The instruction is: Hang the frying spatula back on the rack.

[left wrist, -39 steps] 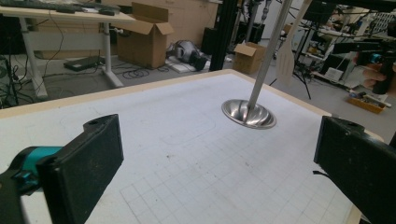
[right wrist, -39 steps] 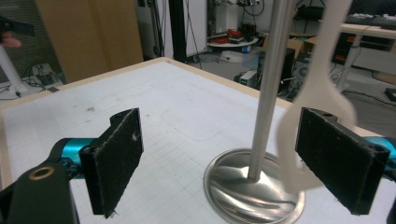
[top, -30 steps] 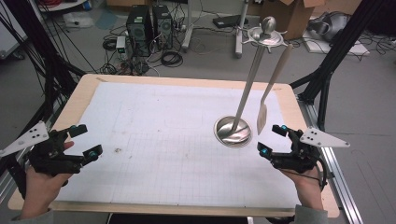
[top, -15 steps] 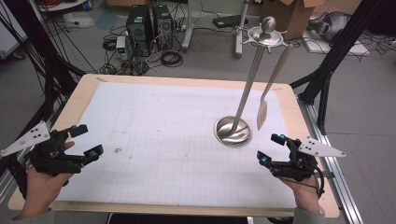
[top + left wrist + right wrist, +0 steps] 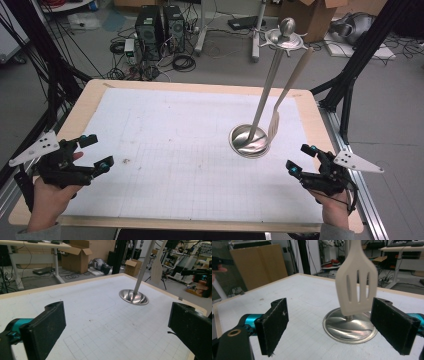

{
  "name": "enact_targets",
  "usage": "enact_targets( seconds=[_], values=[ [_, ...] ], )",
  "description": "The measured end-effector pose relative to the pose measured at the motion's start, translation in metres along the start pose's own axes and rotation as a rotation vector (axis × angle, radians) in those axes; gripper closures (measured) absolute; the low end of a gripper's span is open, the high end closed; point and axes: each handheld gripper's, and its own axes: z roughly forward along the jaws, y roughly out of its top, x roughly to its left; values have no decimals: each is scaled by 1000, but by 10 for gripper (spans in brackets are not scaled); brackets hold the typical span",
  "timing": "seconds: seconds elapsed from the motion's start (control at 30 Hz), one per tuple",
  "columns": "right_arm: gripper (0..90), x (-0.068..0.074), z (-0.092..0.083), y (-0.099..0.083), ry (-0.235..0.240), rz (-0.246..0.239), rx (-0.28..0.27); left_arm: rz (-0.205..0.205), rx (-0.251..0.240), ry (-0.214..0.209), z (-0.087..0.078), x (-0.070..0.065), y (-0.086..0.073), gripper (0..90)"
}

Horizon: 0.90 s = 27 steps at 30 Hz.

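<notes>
A metal utensil stand with a round dish base [image 5: 248, 141] and a tall pole [image 5: 269, 80] rises at the right of the white mat. A cream slotted spatula [image 5: 287, 95] hangs from its top ring; in the right gripper view the spatula blade [image 5: 357, 277] hangs just above the base [image 5: 350, 326]. My right gripper [image 5: 301, 160] sits near the front right of the mat, open, nothing between its pads [image 5: 273, 323]. My left gripper [image 5: 95, 152] rests at the front left, open and empty, its pads [image 5: 47, 326] wide apart, the stand base [image 5: 133, 297] far ahead.
The mat [image 5: 190, 145] covers a wooden table [image 5: 90, 90]. Black frame posts [image 5: 350, 75] stand beside the table's right edge. Computers [image 5: 157, 25], cables and cardboard boxes [image 5: 312, 15] lie on the floor beyond the far edge.
My right gripper has drawn back toward the front edge of the table and dropped lower. The left gripper and the stand have stayed put.
</notes>
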Motion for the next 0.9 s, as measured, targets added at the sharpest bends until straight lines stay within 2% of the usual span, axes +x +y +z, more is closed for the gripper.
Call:
enact_targets(
  seconds=[0.17, 0.33, 0.6, 0.9],
  values=[
    [142, -4, -8, 0, -3, 7, -27, 1, 3, 0, 1, 1, -2, 18],
    [142, -6, -10, -1, -10, 23, -26, -6, 10, 3, 2, 3, -4, 18],
    [142, -6, -12, -1, -8, 15, -26, -8, 6, -1, 0, 3, -4, 18],
    [142, -16, -21, -7, -43, 40, -29, -15, 3, 5, -2, 5, -4, 18]
  ],
)
